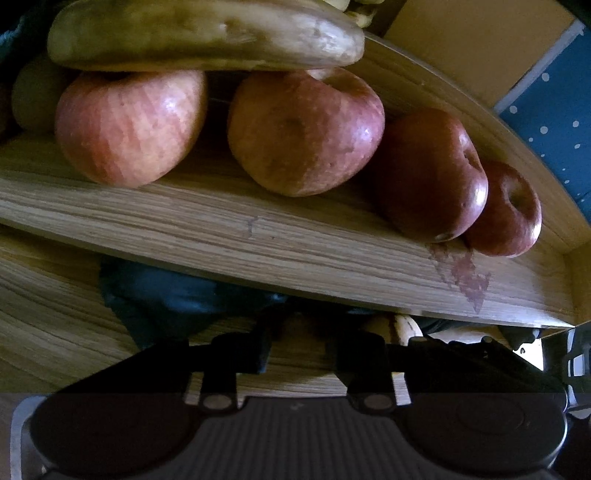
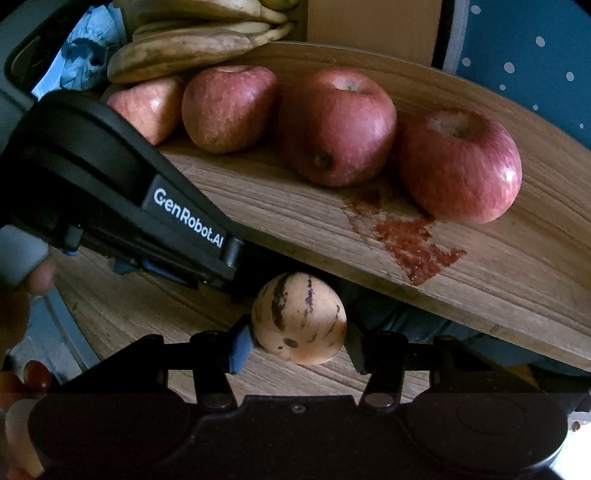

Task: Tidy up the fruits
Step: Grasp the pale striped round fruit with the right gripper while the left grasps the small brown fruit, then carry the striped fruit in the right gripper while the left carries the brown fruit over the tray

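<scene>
Right now, through the left wrist camera, the left gripper (image 1: 301, 354) sits low at 6 o'clock with its jaws narrowly apart and nothing between them, hovering over the lower wooden desk (image 1: 55, 314) just under the edge of a raised wooden board (image 1: 258, 236). On that board four apples (image 1: 304, 133) run in a row from 9 o'clock toward 3 o'clock, the two at the right touching each other, and a browned banana (image 1: 207, 35) rests across the tops of the left two at 12 o'clock. A reddish stain (image 1: 463, 275) marks the board at about 4 o'clock. Through the right wrist camera, the right gripper (image 2: 299, 343) at 6 o'clock is closed around a pale striped melon (image 2: 299, 317), the pads touching both its sides, held just below the board's front edge. The left gripper's black body reaches in from 9 o'clock, its tip ending near the melon. The apples stand above from 11 to 2 o'clock, with more bananas (image 2: 207, 33) piled at 12 o'clock. I judge the risks as follows: the smooth, round melon may slip from the pads if tilted; lifting it straight could knock it against the board's edge; and the two grippers, working so near, may collide, or nudging an apple could bring the banana down.
</scene>
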Tool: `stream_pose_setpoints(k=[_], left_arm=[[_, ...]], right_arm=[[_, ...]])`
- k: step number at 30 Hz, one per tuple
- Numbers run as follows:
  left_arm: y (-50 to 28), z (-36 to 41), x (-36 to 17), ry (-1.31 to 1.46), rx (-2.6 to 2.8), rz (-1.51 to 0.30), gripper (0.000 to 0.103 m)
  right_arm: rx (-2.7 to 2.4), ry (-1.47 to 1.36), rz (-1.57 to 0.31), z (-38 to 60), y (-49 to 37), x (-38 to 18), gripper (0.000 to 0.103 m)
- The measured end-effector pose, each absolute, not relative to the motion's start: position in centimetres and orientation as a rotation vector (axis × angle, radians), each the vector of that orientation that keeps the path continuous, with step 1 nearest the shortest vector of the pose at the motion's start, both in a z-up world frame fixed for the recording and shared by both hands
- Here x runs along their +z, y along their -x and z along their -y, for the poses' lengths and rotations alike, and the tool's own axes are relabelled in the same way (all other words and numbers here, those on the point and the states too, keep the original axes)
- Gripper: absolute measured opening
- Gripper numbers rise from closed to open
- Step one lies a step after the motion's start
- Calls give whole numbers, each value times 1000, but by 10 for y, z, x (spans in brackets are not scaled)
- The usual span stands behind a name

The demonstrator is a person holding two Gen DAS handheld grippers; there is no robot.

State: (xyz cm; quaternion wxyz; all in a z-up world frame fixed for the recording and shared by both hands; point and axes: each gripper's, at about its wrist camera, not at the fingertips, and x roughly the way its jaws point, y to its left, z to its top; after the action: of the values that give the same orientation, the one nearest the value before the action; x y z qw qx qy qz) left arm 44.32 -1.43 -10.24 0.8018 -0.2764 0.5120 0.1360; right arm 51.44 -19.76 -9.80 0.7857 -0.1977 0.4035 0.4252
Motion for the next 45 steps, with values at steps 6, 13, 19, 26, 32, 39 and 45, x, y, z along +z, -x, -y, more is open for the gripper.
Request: stream_pose_setpoints(k=[6,13,19,26,32,39,45], left_arm=[[-440,14,-103,598,291,-1093,32],[-431,12,-96,584,285,-1087,32],[-428,10,-97,579,270,-1093,32],[-417,7,-92,569,262,-1083,32],[-413,6,-89,567,262,-1083,32],[-407,4,-88,568,270,-1089,32],[-406,4,-86,572,278,-1087,32]], right_arm=[[922,426,-867,202,-510,-97,53],[933,425,-868,208,-508,-98,53],[934,417,-873,213,-507,-98,53],[945,415,-868,221,-502,-97,53],[948,418,-874,224,-496,-96,53],[945,427,-889,215,-503,-97,54],[951,420,-889,212,-506,-99,54]])
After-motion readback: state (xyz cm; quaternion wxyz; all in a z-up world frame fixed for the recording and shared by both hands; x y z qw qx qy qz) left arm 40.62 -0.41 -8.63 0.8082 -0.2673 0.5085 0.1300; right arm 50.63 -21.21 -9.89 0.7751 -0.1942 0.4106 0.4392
